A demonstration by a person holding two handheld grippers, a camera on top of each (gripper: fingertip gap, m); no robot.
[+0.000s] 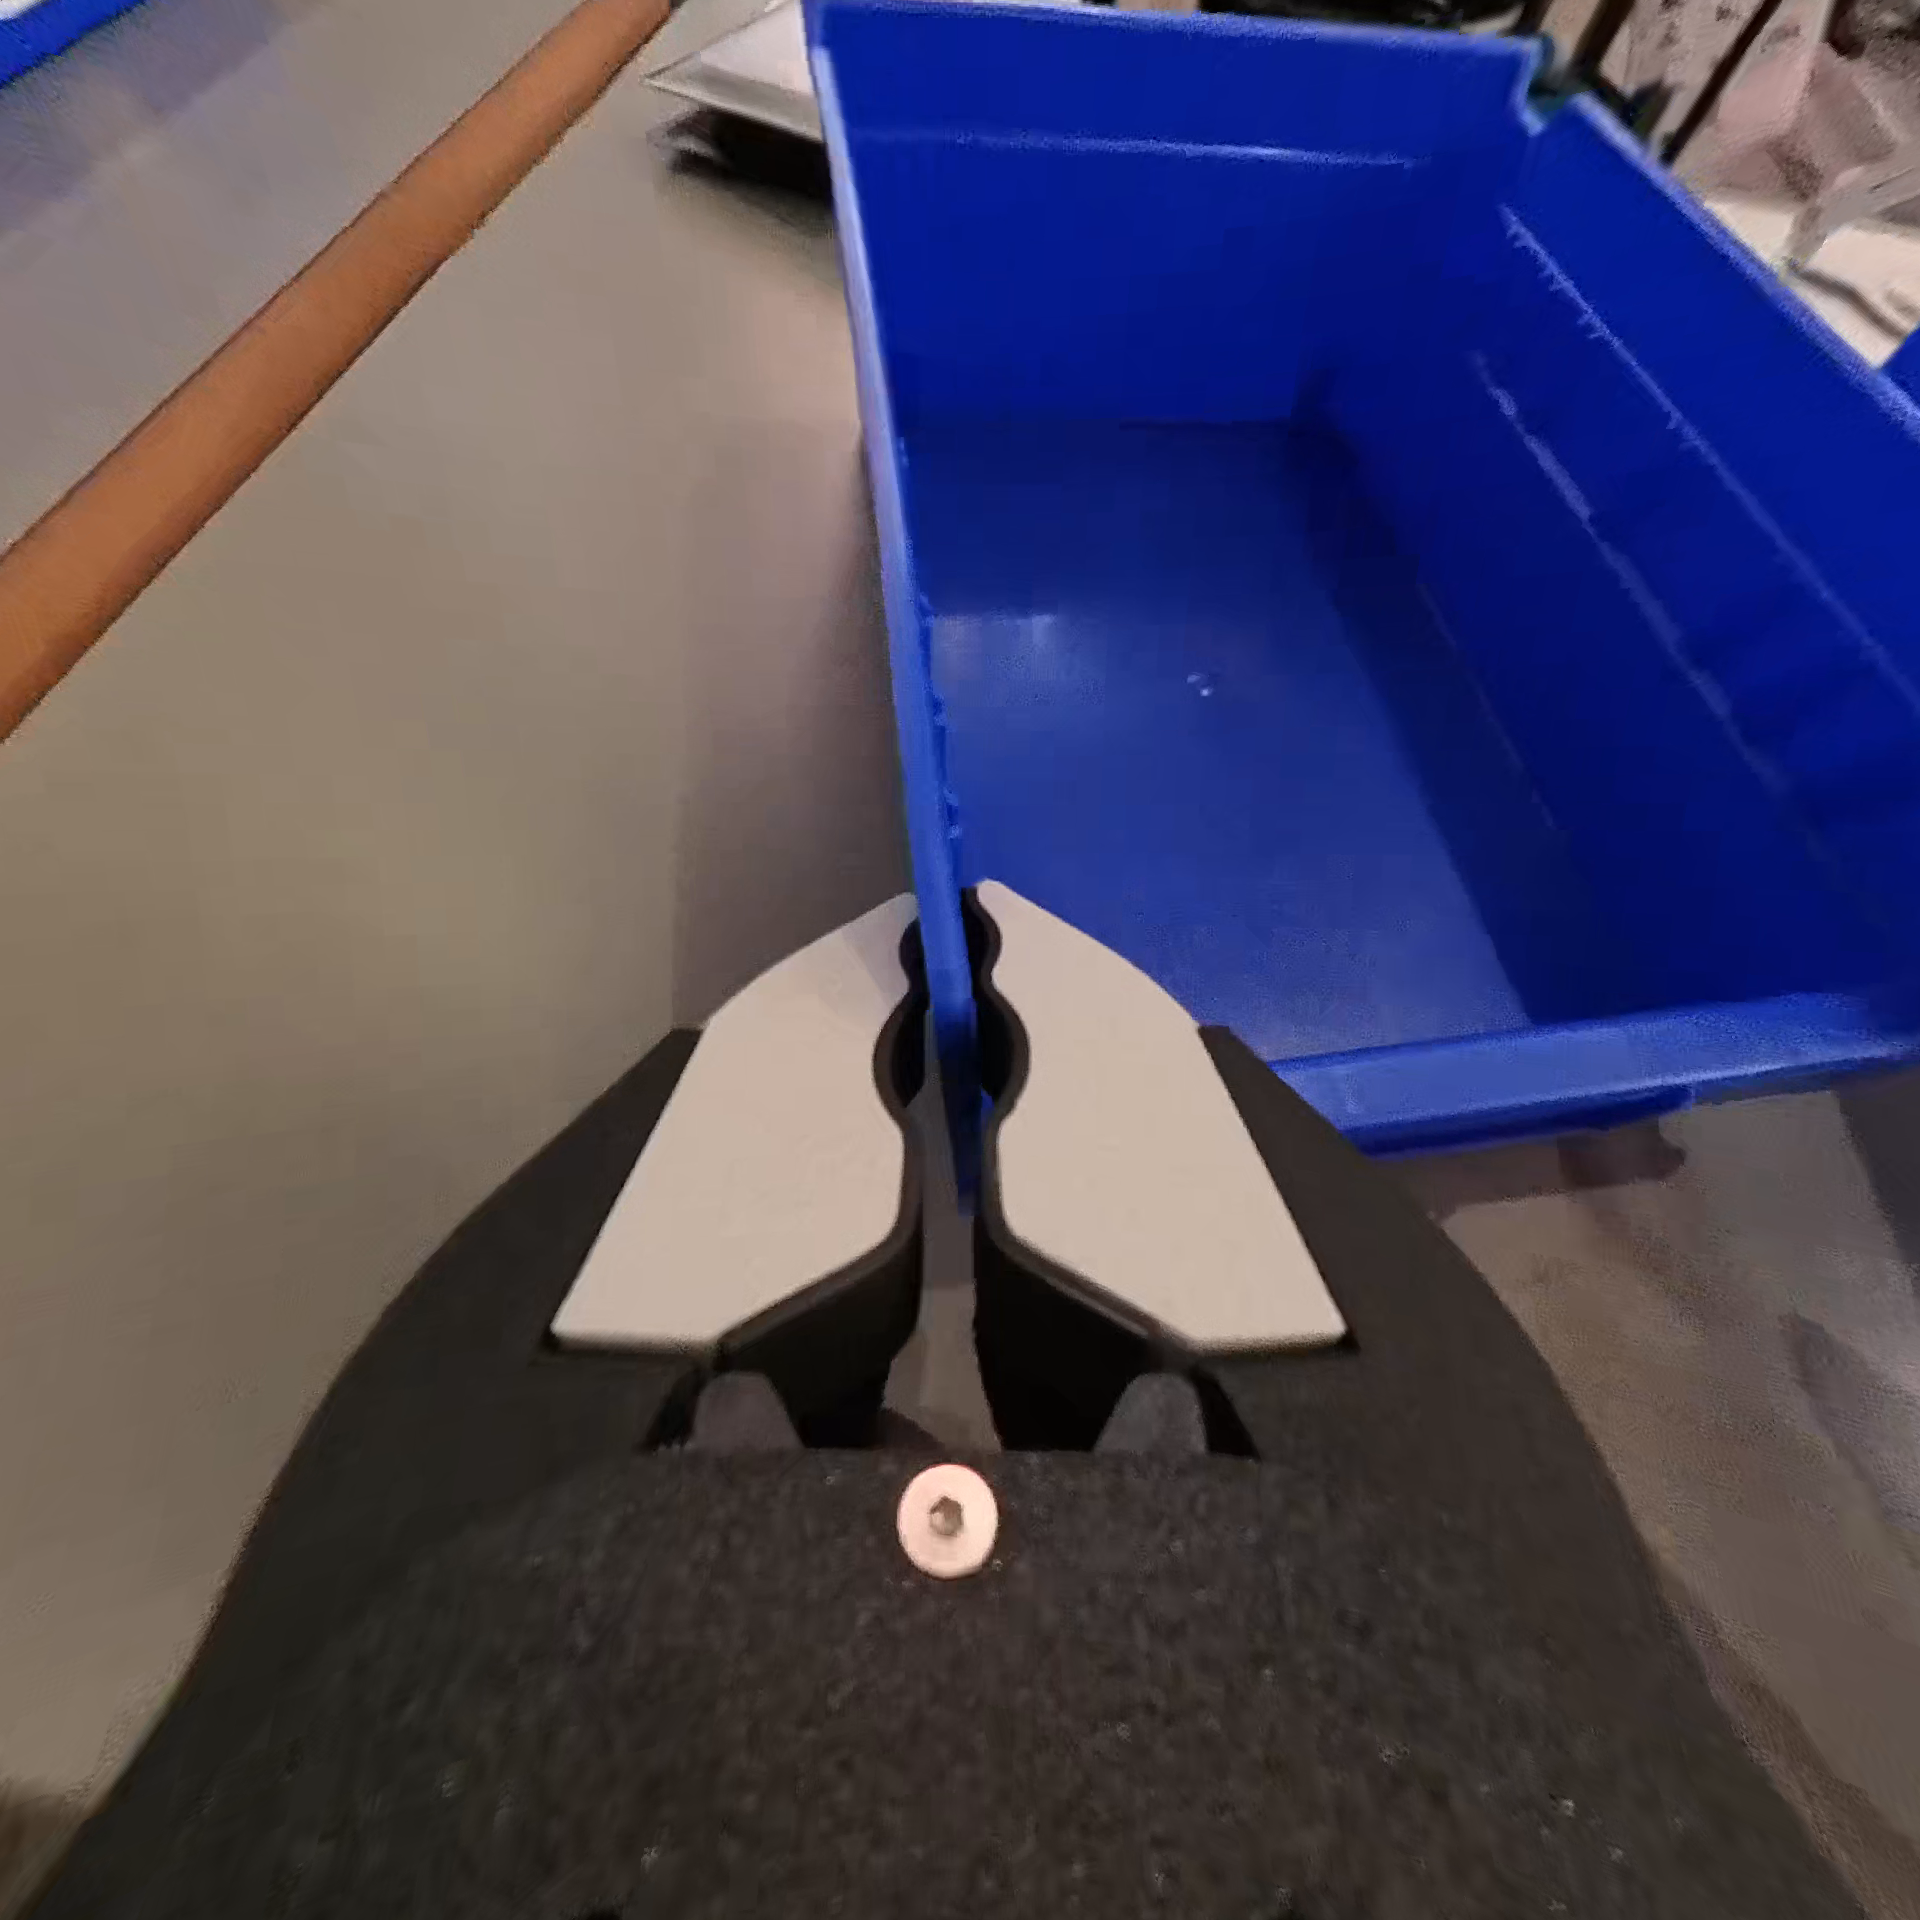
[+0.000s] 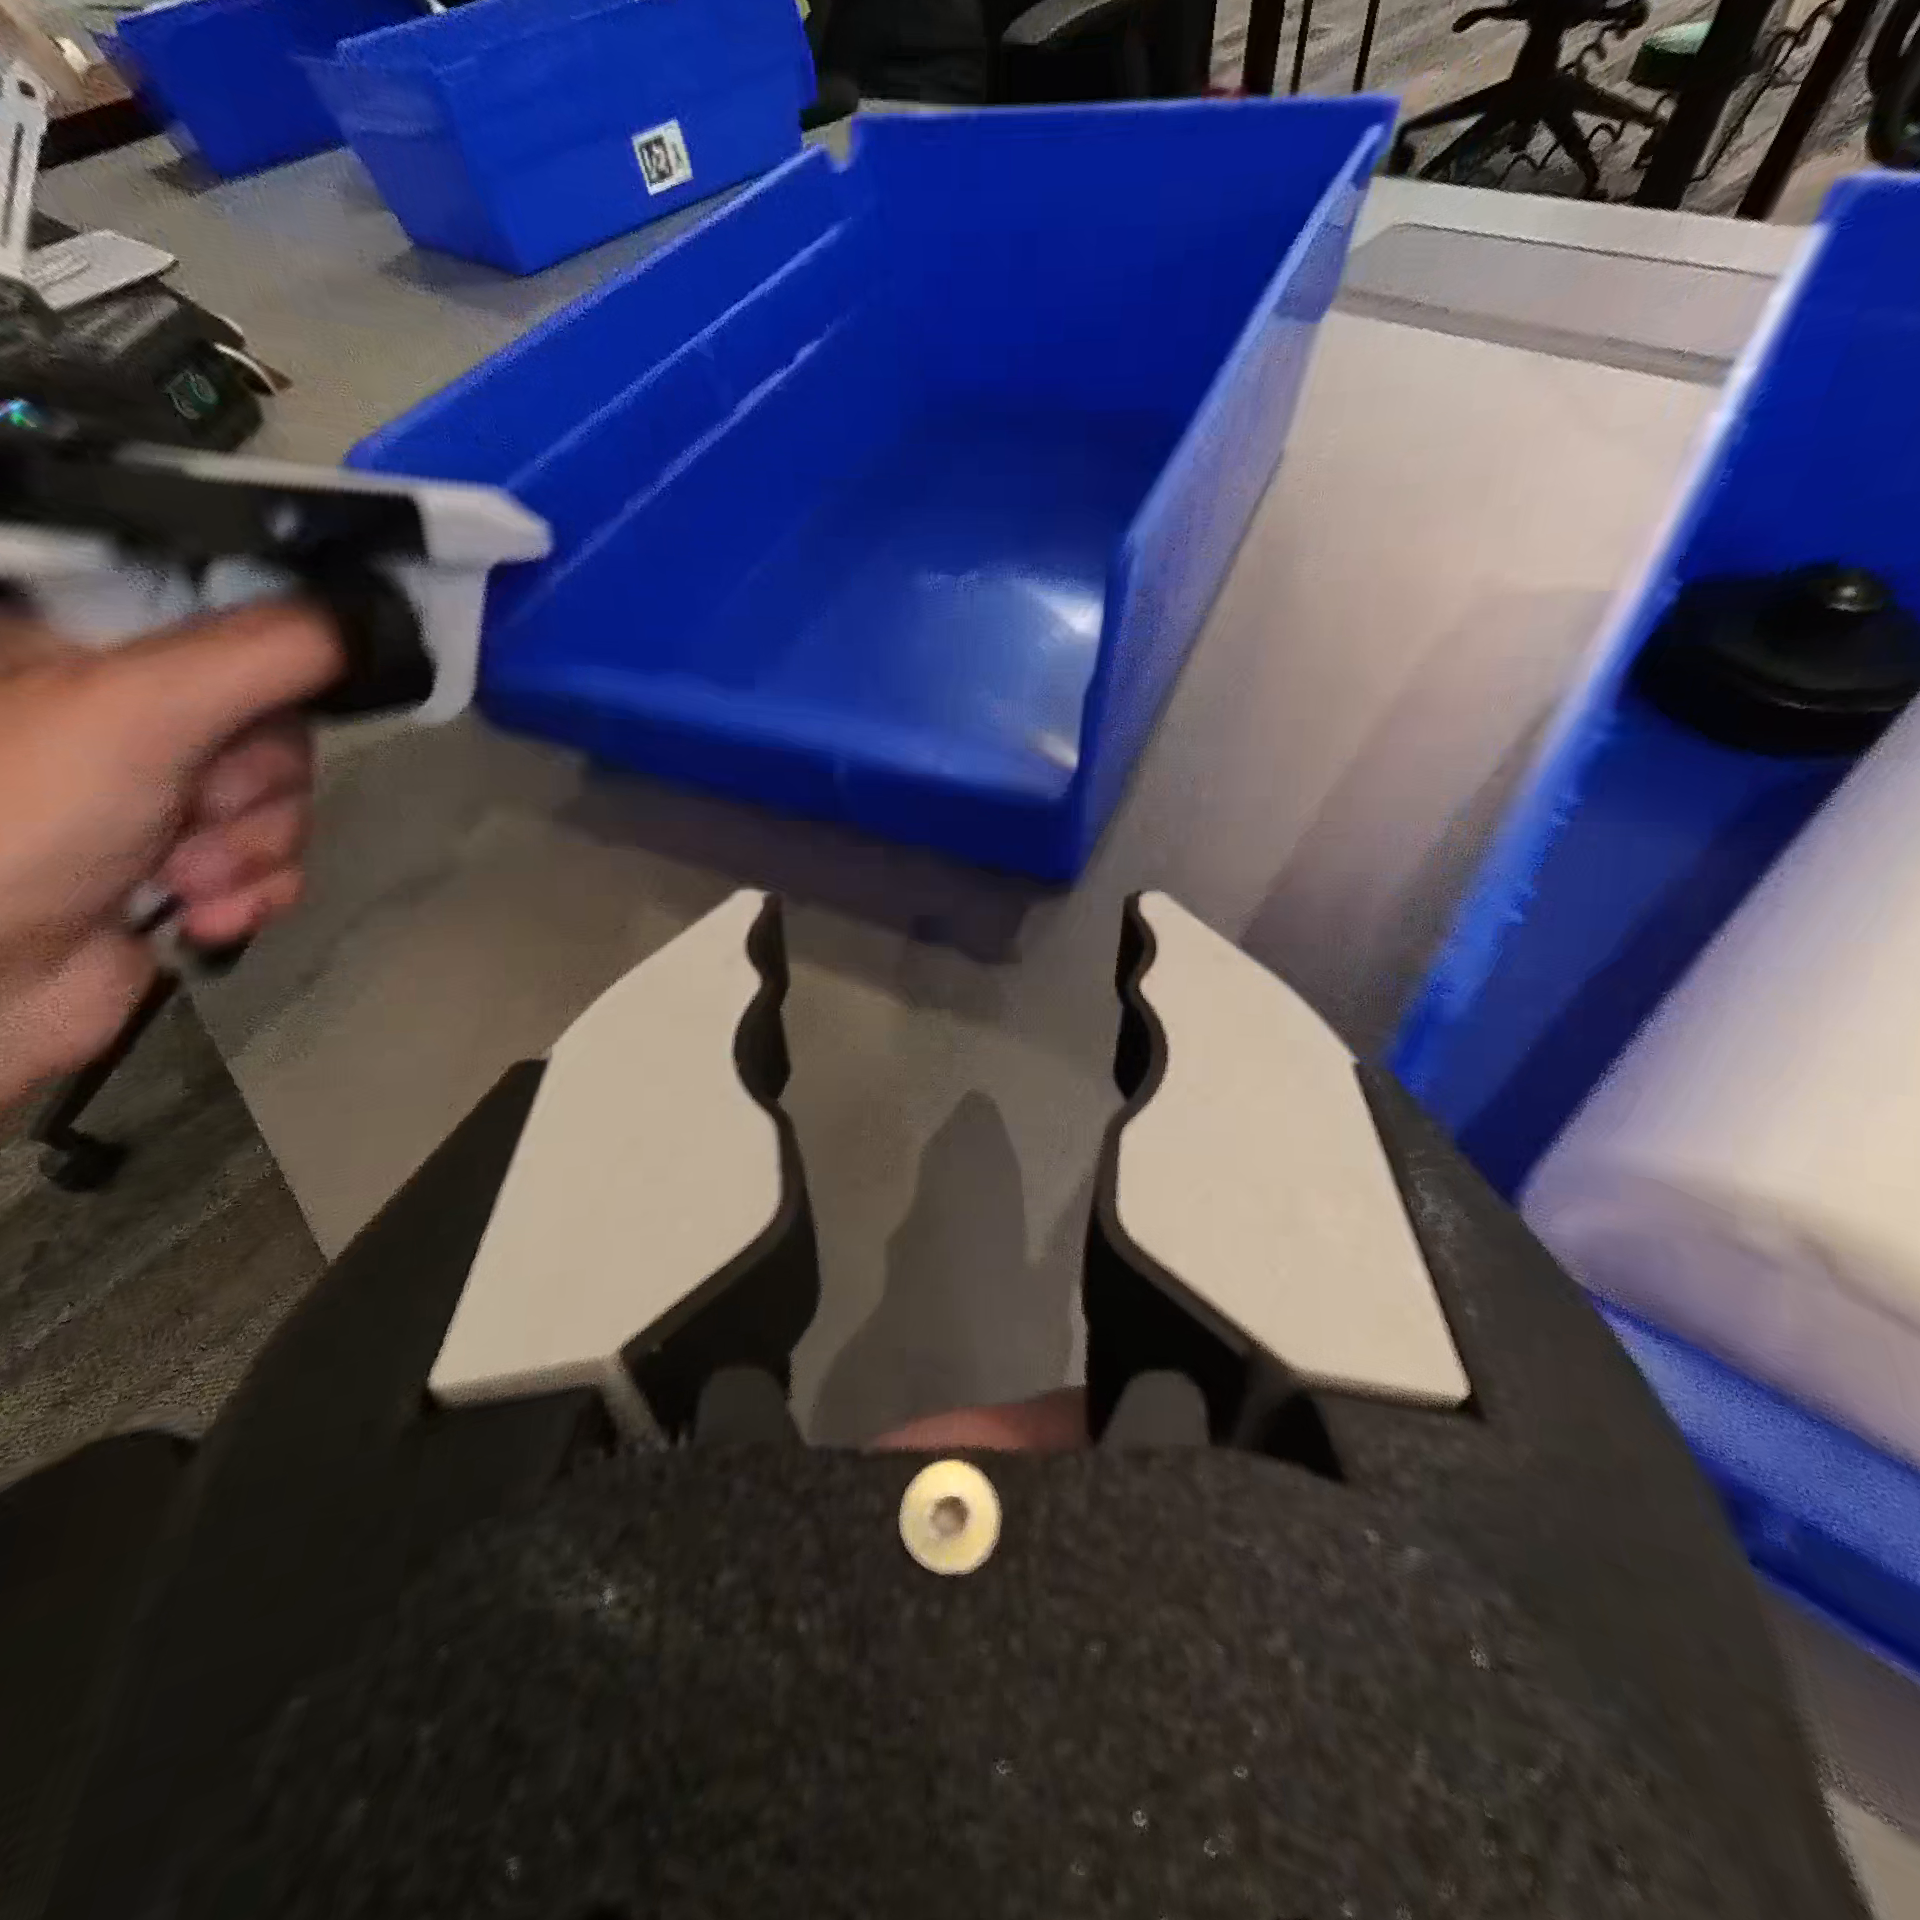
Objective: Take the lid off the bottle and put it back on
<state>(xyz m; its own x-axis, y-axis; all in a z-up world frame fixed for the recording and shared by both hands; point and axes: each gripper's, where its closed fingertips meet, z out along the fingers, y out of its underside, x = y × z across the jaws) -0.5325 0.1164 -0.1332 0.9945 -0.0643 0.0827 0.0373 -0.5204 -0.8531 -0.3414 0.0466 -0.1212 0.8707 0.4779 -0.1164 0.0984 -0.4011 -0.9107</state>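
While my left gripper (image 1: 948,914) is closed down on the thin side wall of the blue bin (image 1: 1195,727), one pad sits outside the wall and the other inside, both pressed against the plastic. The bin stretches ahead and to the right of my left fingers, its floor bare and glossy. To the left of those fingers lies the grey table (image 1: 468,727), with a brown wooden strip (image 1: 312,301) running diagonally farther off.

My right gripper (image 2: 951,925) stands wide open, with only table surface showing between its two pads and nothing in its grasp. Just ahead of my right fingertips sits the same blue bin (image 2: 883,540), apart from them. My left gripper (image 2: 457,582) and the hand (image 2: 135,790) that holds it show well to the left of my right fingers, at the bin's near left corner.

To the right of my right fingers stands a second blue bin (image 2: 1662,831), and inside it lies a whitish translucent bottle (image 2: 1745,1039) with a black lid (image 2: 1787,665) at its far end; the lid looks to be on the bottle. Neither of my grippers touches the bottle or its lid. Farther ahead and left of my right fingers are more blue bins (image 2: 540,135), one bearing a small sticker (image 2: 661,158).
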